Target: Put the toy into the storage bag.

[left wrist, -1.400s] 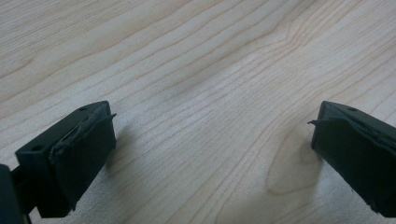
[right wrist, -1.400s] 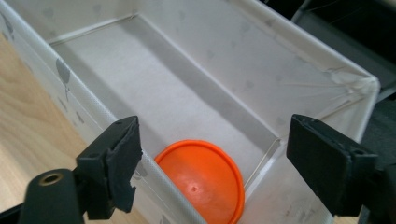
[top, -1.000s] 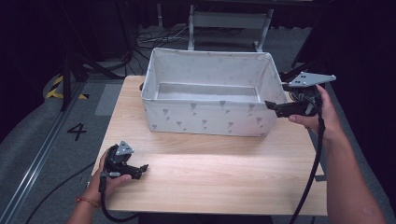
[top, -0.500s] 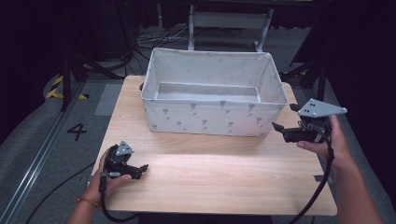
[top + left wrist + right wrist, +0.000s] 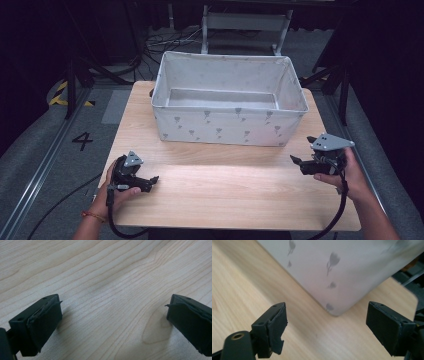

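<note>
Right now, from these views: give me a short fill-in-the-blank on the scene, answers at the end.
1. The fabric bin on the wooden table holds ____.
2. The right tongs have their jaws ____, with nothing between them.
3. The left tongs rest on the ____.
4. In the right gripper view, the jaws point at the bin's lower ____.

Missing words: nothing; open; table; corner
</note>
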